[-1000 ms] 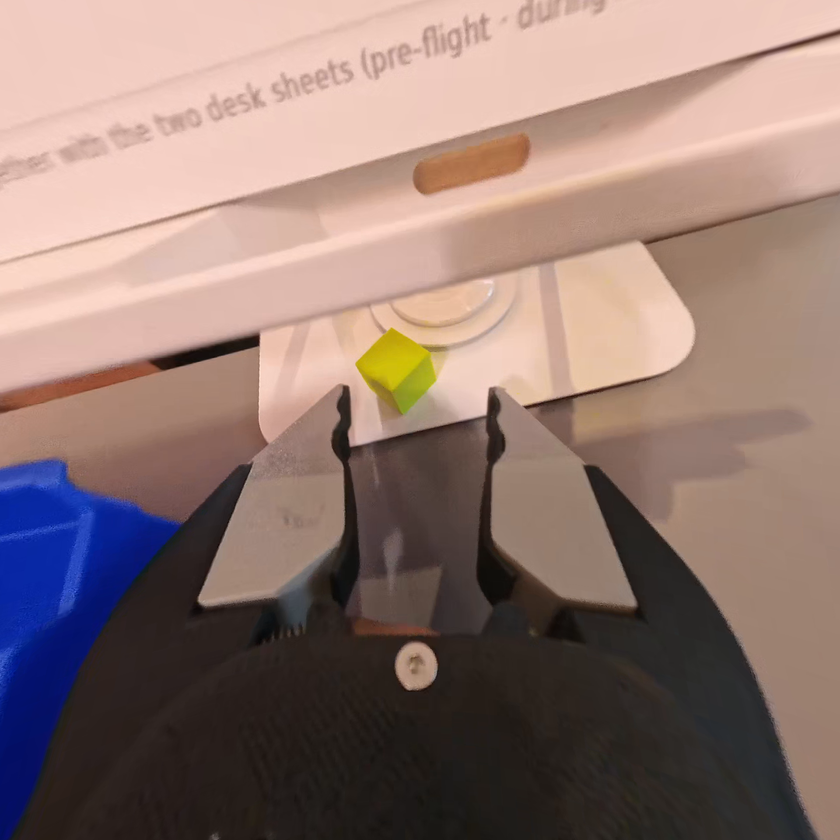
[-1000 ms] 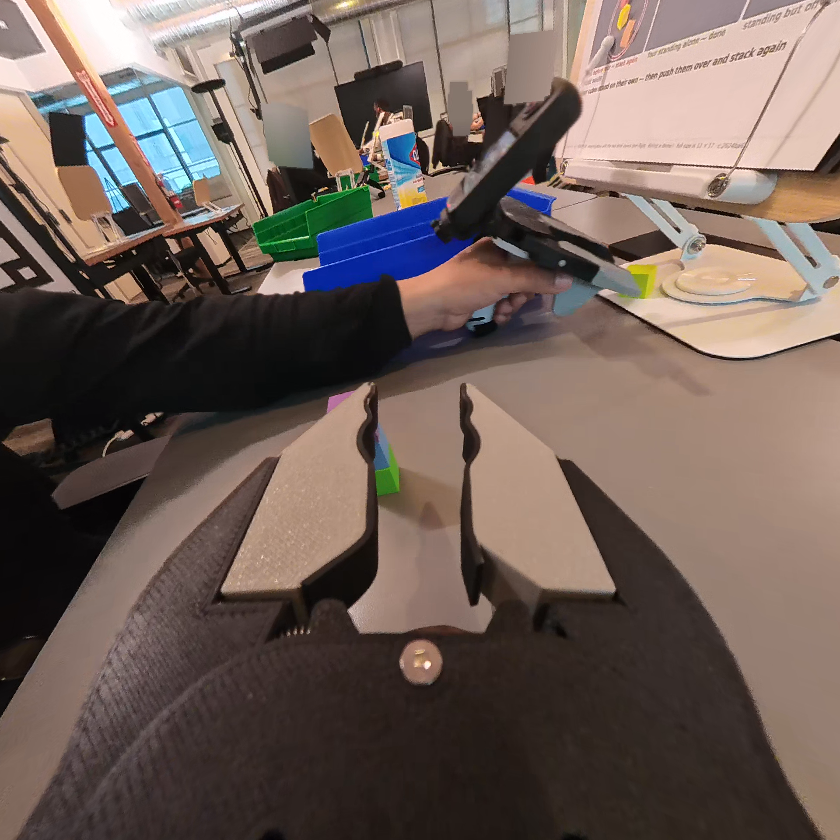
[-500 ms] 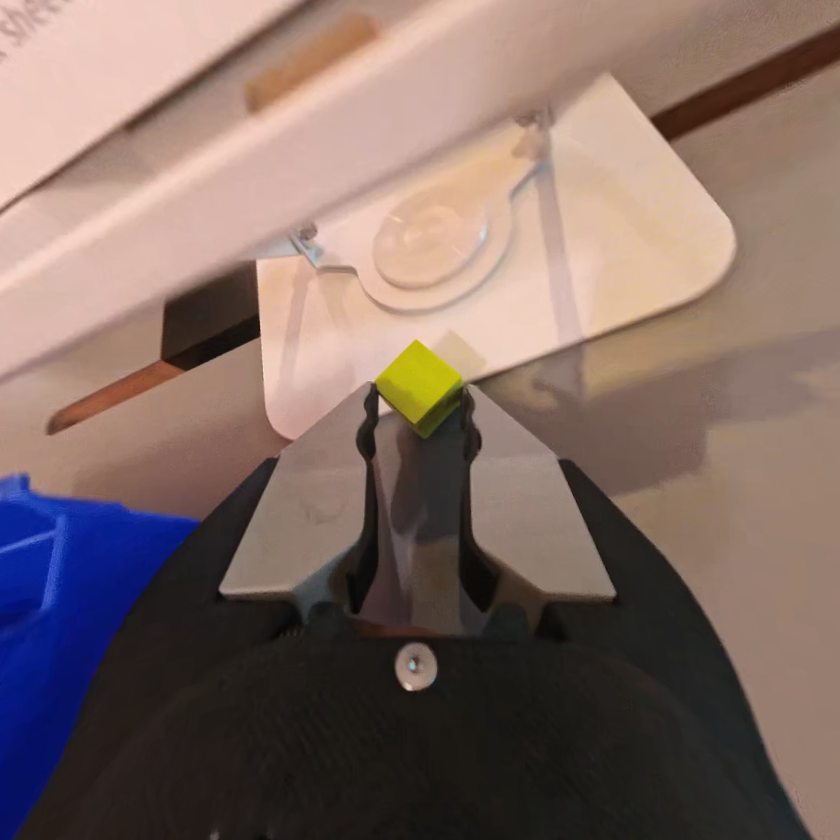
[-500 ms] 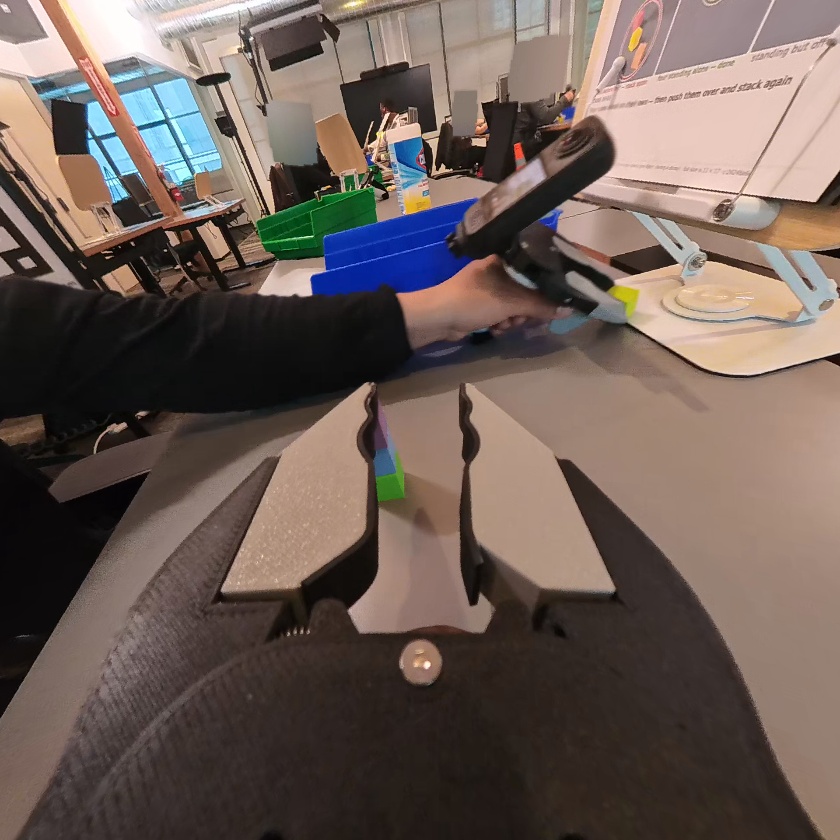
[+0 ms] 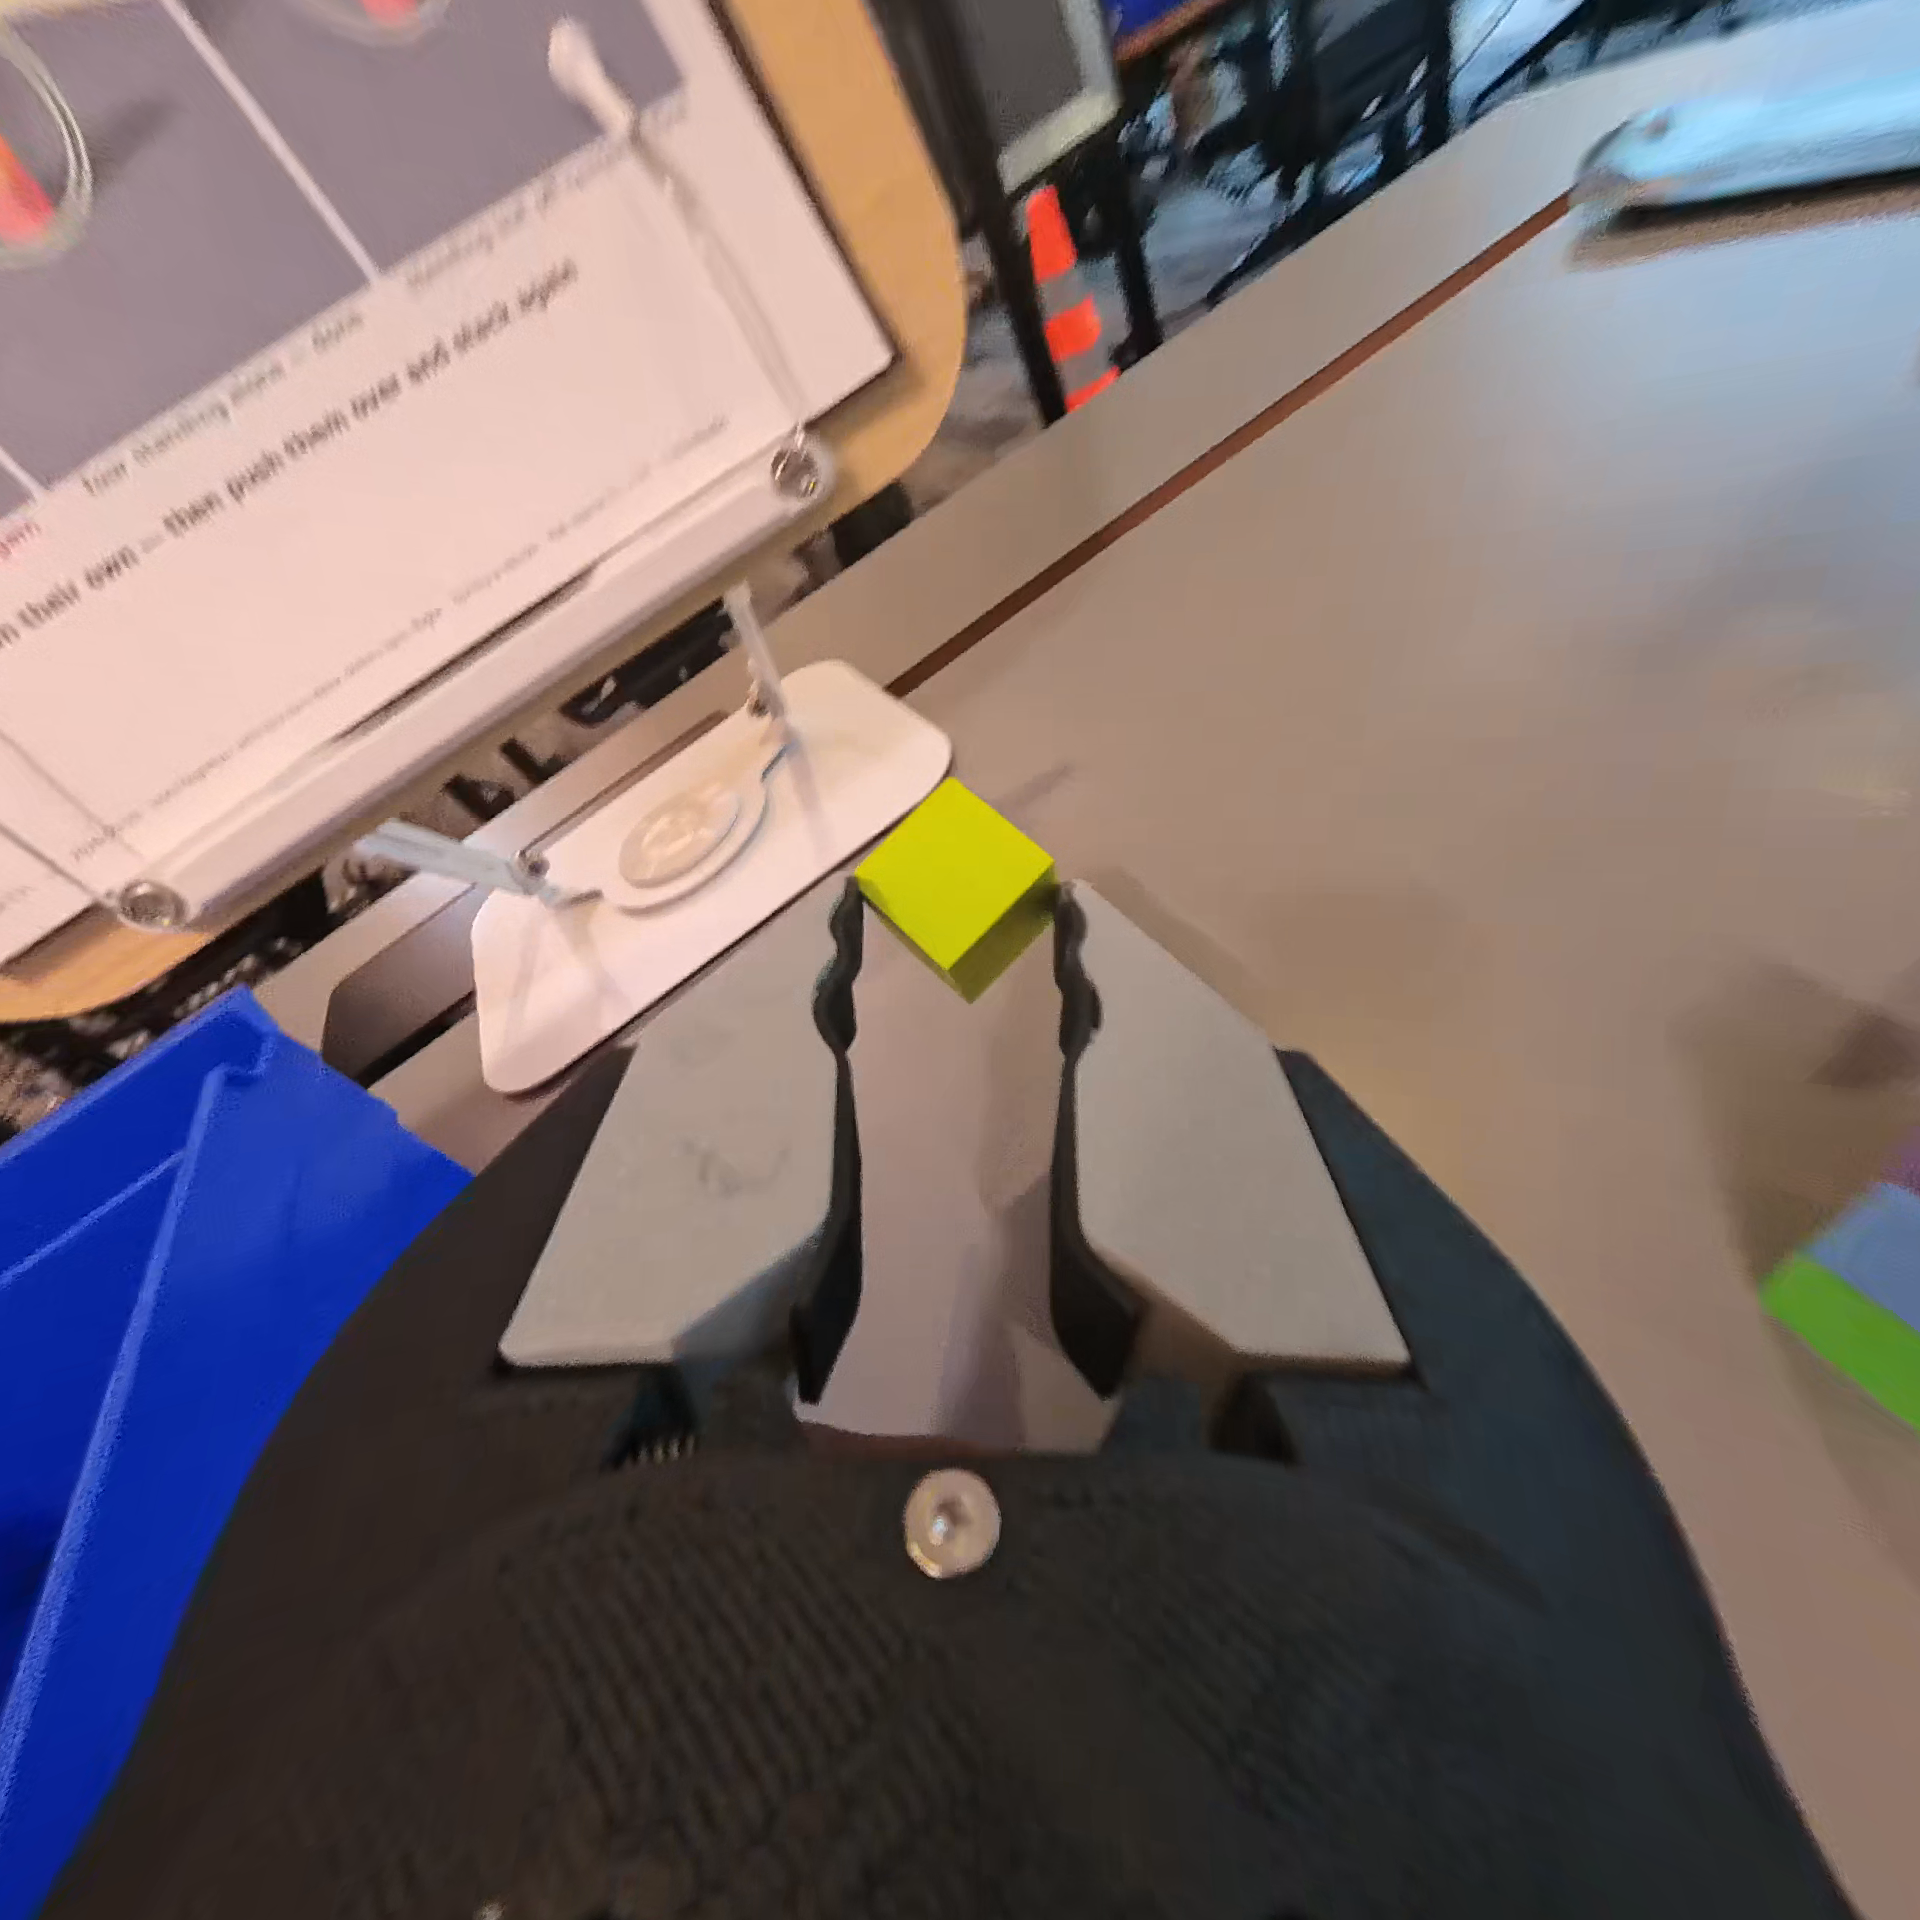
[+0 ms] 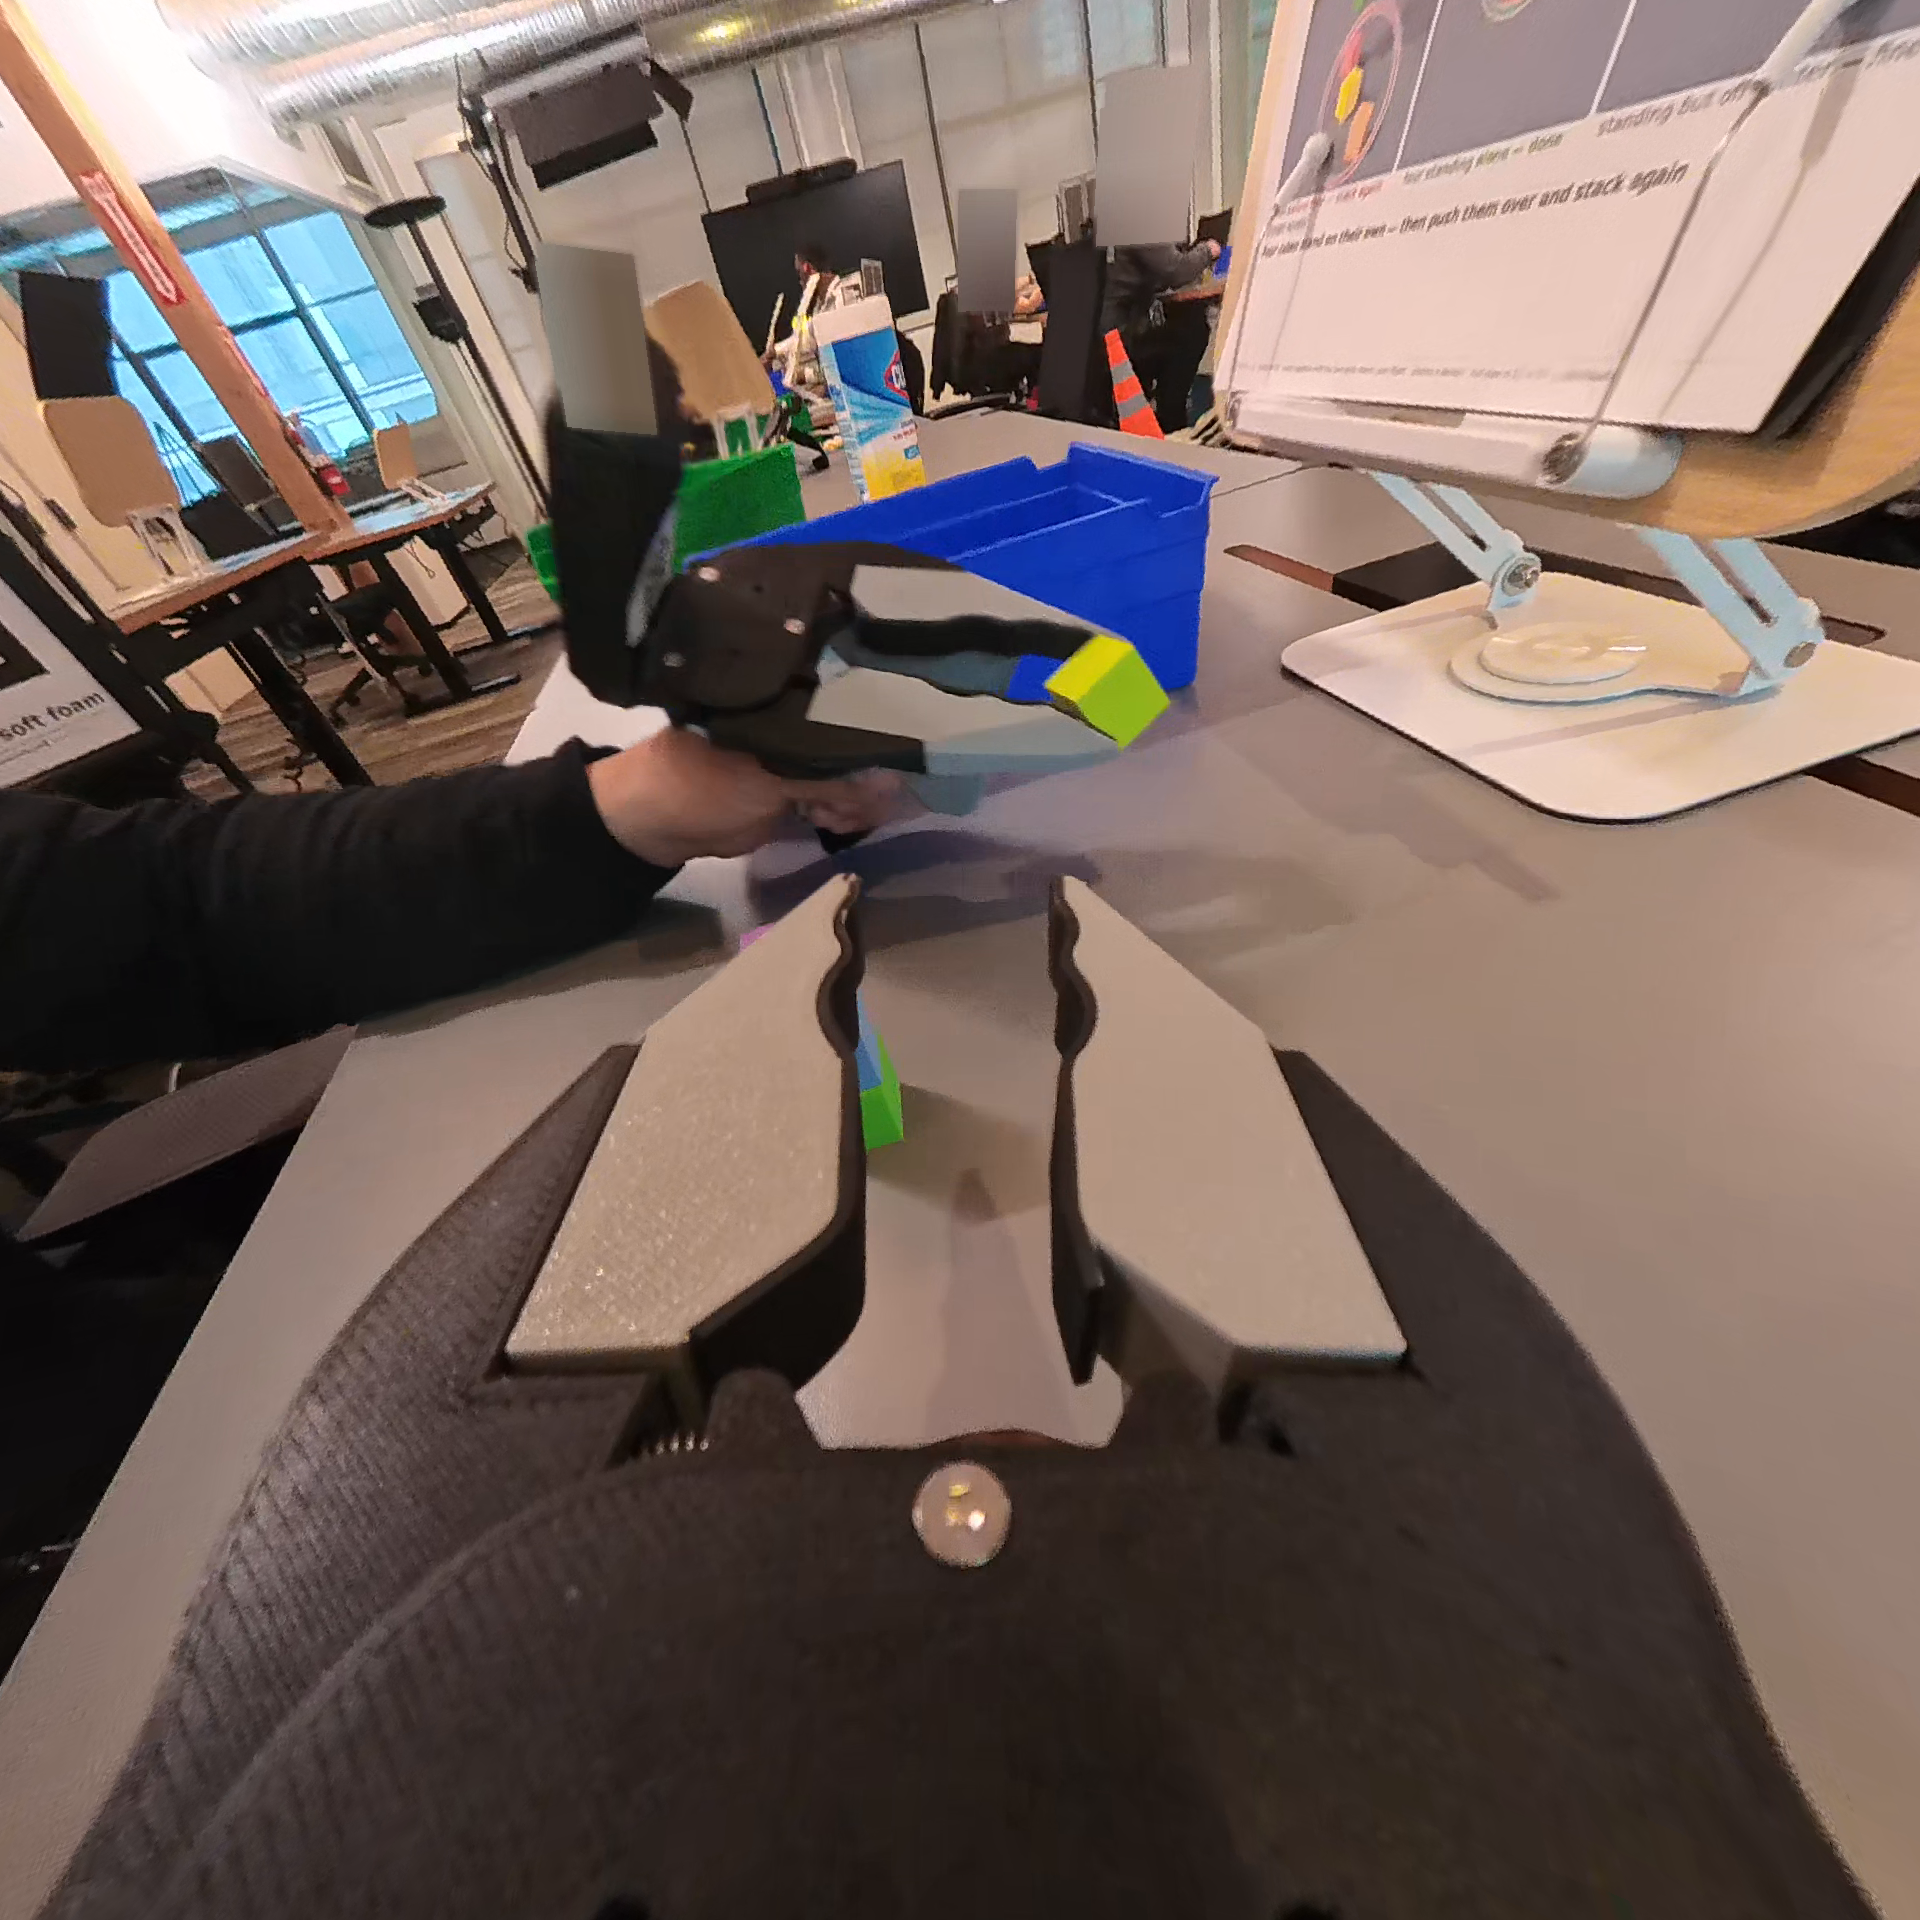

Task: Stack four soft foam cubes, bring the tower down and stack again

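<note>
**Now: yellow-green cube in the left hand-held gripper, stack off to its right**

So, your left hand-held gripper (image 5: 954, 902) is clamped on the yellow-green cube (image 5: 956, 894), pinched corner-on at the very fingertips. In the right wrist view the cube (image 6: 1109, 689) hangs clear of the grey table (image 6: 1507, 1039), just in front of the blue bin (image 6: 1039, 540) and near the white base of the document stand (image 6: 1558, 748).

The relation that matters: the partial stack (image 5: 1860, 1288) lies to the right of and nearer than the held cube, at the frame edge of the left wrist view. It shows green at the bottom, blue above, a hint of purple on top. In the right wrist view the same stack (image 6: 878, 1091) is mostly hidden behind the left finger of the right hand-held gripper (image 6: 954, 935), so I cannot tell its exact height or how true it stands.

The right hand-held gripper is parted and empty, and it is the nearer one to the stack. The cube, though, is yours on the left.

Judgement: the carry runs rightward and back toward you, ending above the top cube. The held cube is tilted and gripped on a diagonal, so expect to level it before lowering. Soft foam held this far out may twist on release.
</note>
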